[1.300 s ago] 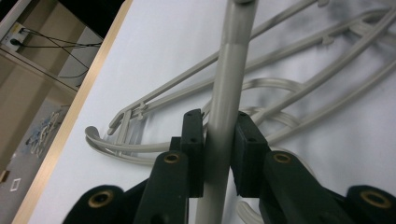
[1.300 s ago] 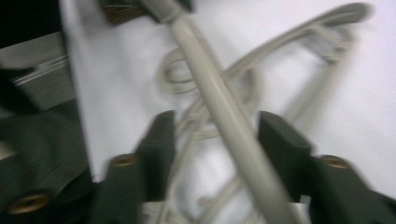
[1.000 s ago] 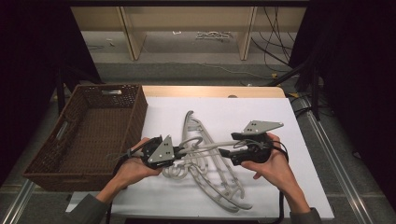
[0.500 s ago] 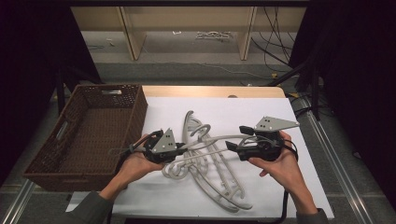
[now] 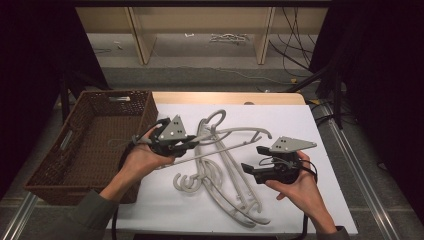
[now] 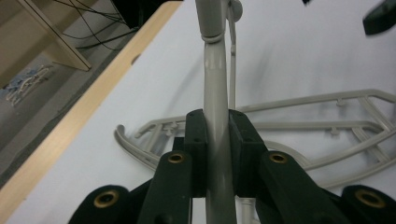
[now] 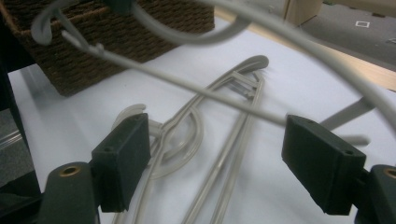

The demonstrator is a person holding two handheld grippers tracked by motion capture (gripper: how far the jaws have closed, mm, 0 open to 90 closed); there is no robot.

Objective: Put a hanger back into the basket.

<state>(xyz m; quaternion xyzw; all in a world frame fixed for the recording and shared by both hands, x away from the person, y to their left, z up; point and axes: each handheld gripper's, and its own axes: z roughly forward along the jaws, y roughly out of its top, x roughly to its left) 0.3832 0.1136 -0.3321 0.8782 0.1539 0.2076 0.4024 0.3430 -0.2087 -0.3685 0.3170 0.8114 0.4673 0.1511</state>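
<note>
The left gripper [image 5: 172,140] is clamped tight on the bar of a grey hanger [image 5: 235,137]; in the left gripper view the bar [image 6: 217,140] runs straight up between the two pads, held square with no slack showing. That hanger is raised off the white table [image 5: 325,200], its hook [image 5: 215,120] toward the far side and its arm stretching right toward the right gripper [image 5: 257,160].

The right gripper holds nothing. Its jaws stand wide apart, and in the right gripper view the lifted hanger's thin rail [image 7: 187,88] crosses between and above the pads without touching either.

Two more hangers [image 5: 235,195] lie flat on the table near the person, below the raised one. Their hooks and arms overlap, so a snag is the likely trouble. The basket [image 5: 95,145] stands at the left, just beside the left hand.

The step in hand looks to be carrying the held hanger to the basket. To do it well:
- lift until the far arm is plainly free of the pile before swinging left;
- keep the grip near the neck as it is, so the long arm does not sag and drag;
- use the open right gripper to steady the free end, or hold the pile down;
- tilt the hanger along the basket's long side, then lower it in before letting go.
</note>
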